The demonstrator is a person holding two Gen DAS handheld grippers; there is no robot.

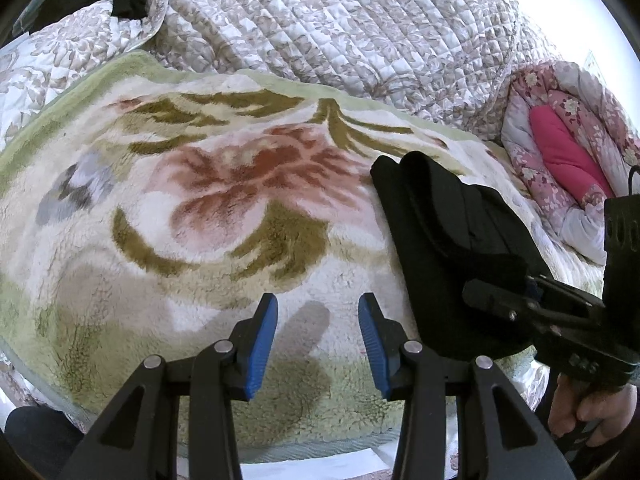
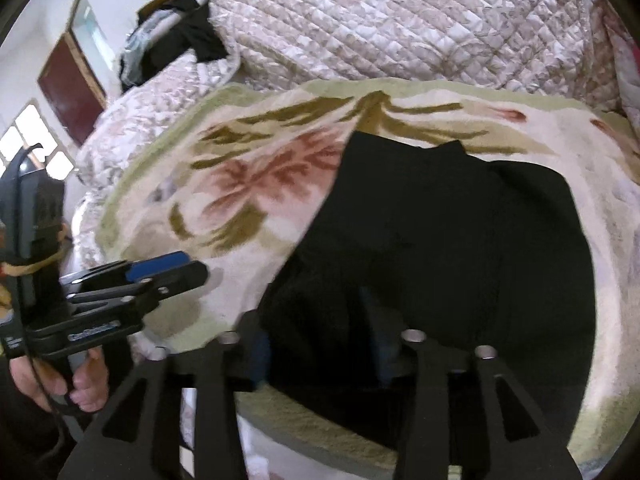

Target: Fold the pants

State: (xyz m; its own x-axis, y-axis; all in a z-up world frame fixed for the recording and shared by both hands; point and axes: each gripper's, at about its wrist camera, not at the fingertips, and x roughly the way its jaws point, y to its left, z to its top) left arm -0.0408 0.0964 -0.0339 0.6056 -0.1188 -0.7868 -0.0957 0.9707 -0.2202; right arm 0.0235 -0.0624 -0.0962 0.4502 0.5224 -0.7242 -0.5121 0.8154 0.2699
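Two quilts: a pale quilted bedspread (image 1: pixel 340 28) heaped along the far side of the bed, and a pink floral quilt (image 1: pixel 560 148) bunched at the far right.
Blanket: a fleecy cream blanket (image 1: pixel 200 200) with a red flower and olive leaves, spread flat over the near part of the bed.
Pants: black pants (image 2: pixel 460 240), folded into a compact stack, lying on the blanket's right half; their near edge reaches the blanket's near border.
Dark clothing: a black heap (image 2: pixel 180 44) at the far left, past the bedspread.
Right gripper: right gripper (image 2: pixel 320 344) low over the near edge of the pants, its blue-padded fingers (image 2: pixel 262 354) spread apart, with dark cloth between them; whether the pads touch it cannot be told.
Left gripper: left gripper (image 1: pixel 318 344) just left of the pants, above bare blanket, its fingers (image 1: pixel 262 344) standing open on nothing.
Hands: a bare hand (image 2: pixel 68 384) wraps each gripper's handle.
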